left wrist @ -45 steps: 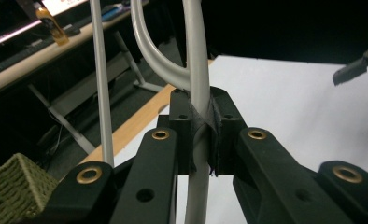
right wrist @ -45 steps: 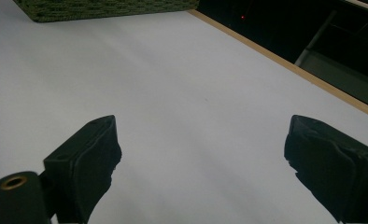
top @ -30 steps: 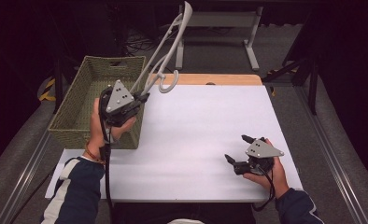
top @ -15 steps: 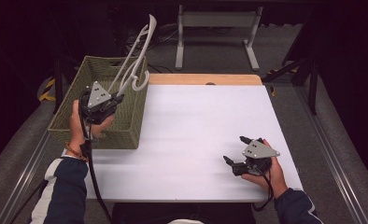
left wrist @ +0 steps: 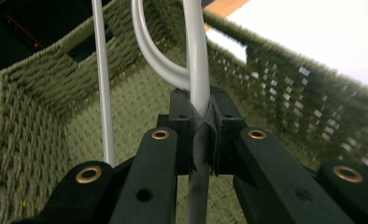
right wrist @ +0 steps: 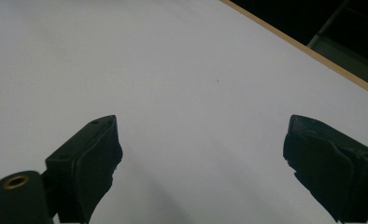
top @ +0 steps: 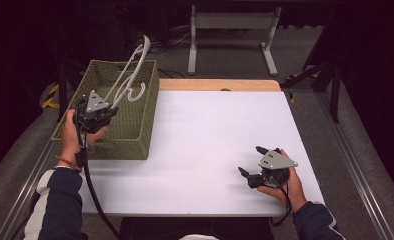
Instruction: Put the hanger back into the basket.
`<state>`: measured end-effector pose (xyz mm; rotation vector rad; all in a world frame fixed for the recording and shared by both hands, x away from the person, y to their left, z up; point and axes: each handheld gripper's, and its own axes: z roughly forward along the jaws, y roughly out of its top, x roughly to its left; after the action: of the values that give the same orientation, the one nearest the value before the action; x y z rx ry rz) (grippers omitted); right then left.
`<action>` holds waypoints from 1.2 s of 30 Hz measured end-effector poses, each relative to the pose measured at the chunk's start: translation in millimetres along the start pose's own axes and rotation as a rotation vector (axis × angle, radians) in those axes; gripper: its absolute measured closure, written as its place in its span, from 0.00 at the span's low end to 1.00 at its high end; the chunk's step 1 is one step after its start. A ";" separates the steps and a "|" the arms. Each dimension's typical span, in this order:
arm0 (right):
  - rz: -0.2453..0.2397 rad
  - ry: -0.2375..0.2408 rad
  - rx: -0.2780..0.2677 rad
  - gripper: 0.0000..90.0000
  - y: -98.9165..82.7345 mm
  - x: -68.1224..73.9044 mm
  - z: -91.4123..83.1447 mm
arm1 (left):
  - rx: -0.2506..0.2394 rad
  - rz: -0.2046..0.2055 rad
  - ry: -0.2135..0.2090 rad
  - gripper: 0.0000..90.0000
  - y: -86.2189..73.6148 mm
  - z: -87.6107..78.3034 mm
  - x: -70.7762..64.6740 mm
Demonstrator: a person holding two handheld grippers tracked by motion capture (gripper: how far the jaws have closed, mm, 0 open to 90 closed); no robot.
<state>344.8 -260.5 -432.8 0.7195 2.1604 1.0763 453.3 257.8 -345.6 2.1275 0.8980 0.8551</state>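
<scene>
Two black jaws of the left gripper pinch a white hanger tight so it will not slip. The hanger sticks up over the green basket, likely to go inside. The right gripper rests wide apart on the white table, holding nothing.

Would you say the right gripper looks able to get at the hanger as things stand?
Probably not without a long reach: the right gripper rests open on the white table, while the hanger is clamped in the left gripper over the basket.
</scene>
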 end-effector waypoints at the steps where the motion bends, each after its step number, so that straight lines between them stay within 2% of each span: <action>1: 0.000 0.000 0.000 0.13 0.0 0.0 0.0 | 0.000 0.000 0.000 0.91 0.0 0.0 0.0; 6: 0.001 0.002 0.003 0.13 -0.4 -0.1 0.1 | 0.046 -0.002 -0.004 0.91 -11.7 1.1 5.6; 9: 0.001 0.002 0.003 0.13 -0.5 -0.1 0.3 | 0.064 0.012 -0.027 0.91 -17.7 1.7 7.9; 12: 0.002 0.004 0.007 0.13 -0.8 -0.4 0.8 | 0.081 0.023 -0.027 0.90 -20.2 2.4 7.7; 16: -0.005 0.009 0.010 0.13 -0.8 0.3 1.3 | 0.107 0.021 -0.025 0.89 -25.0 5.1 8.7; 20: -0.007 0.010 0.012 0.13 -1.1 0.1 1.4 | 0.123 -0.006 -0.019 0.85 -31.3 6.7 10.8; 21: -0.007 0.010 0.013 0.13 -1.1 0.1 1.5 | 0.114 -0.026 -0.020 0.84 -32.3 5.9 10.2; 26: -0.013 0.009 0.014 0.13 0.0 0.5 0.5 | 0.084 -0.052 -0.012 0.73 -33.4 1.1 11.6; 28: -0.014 0.006 0.009 0.13 0.7 0.6 -0.1 | 0.076 -0.049 -0.006 0.61 -33.2 -0.5 11.6; 29: -0.014 0.005 0.008 0.13 0.7 0.4 -0.3 | 0.050 -0.065 -0.018 0.59 -33.1 -2.4 10.2; 31: -0.013 0.004 0.009 0.13 0.5 0.0 -0.5 | 0.037 -0.065 -0.030 0.53 -33.0 -3.2 9.8; 35: -0.012 -0.002 0.008 0.13 0.4 -0.4 -0.9 | -0.071 -0.084 -0.054 0.40 -29.5 -7.8 2.5; 36: -0.010 -0.002 0.007 0.13 0.4 -0.7 -1.0 | -0.071 -0.084 -0.054 0.35 -29.5 -7.8 2.5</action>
<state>344.6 -261.3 -431.8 0.7112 2.1648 1.0633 438.6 278.2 -363.1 2.0274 0.9087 0.7722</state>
